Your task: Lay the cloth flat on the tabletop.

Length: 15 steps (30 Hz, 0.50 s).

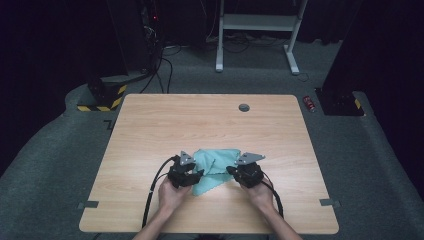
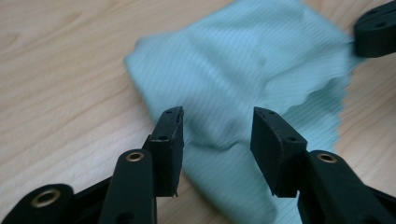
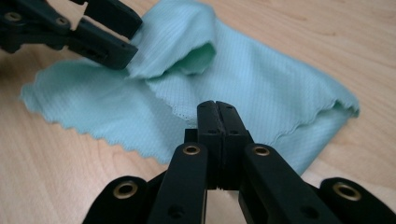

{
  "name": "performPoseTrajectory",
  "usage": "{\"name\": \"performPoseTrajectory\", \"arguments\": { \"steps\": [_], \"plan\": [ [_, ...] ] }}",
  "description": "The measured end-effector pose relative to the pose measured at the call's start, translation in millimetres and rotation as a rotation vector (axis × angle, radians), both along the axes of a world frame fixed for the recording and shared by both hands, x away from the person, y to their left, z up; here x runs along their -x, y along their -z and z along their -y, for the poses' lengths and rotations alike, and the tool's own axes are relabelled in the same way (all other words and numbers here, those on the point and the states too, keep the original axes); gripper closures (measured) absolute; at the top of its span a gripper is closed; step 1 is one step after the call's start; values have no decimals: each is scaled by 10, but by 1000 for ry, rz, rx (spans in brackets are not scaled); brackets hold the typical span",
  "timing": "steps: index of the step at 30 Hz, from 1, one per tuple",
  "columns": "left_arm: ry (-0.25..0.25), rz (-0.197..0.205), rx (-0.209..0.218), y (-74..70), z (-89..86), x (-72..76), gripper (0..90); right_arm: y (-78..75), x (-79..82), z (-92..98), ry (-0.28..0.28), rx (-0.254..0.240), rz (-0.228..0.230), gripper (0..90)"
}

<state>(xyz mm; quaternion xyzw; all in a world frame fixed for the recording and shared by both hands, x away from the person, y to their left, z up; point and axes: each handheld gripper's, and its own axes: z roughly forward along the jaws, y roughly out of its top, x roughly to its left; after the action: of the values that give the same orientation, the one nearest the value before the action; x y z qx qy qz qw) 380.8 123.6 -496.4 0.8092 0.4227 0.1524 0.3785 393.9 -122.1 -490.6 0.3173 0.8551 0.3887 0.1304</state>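
Below, left tongs (image 2: pixel 217 126) gape over the teal cloth (image 2: pixel 247 70); right tongs (image 3: pixel 217 112) are closed, gripping nothing visible.

You're working in a lab: dark curtained walls, grey carpet (image 1: pixel 55 165), a lone wooden table (image 1: pixel 150 130), cabling and equipment racks (image 1: pixel 145 35) behind it, and hazard-striped bases (image 1: pixel 102 95) on the floor.
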Motion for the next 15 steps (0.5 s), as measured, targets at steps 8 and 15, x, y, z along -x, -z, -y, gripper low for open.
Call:
{"name": "performPoseTrajectory", "arguments": {
  "steps": [8, 15],
  "plan": [
    [97, 13, 27, -186, 245, -103, 482, -51, -194, -34, 43, -44, -21, 899],
    [155, -3, -40, -176, 542, -287, 522, -130, -255, -45, 41, -68, -15, 898]
  ]
}}
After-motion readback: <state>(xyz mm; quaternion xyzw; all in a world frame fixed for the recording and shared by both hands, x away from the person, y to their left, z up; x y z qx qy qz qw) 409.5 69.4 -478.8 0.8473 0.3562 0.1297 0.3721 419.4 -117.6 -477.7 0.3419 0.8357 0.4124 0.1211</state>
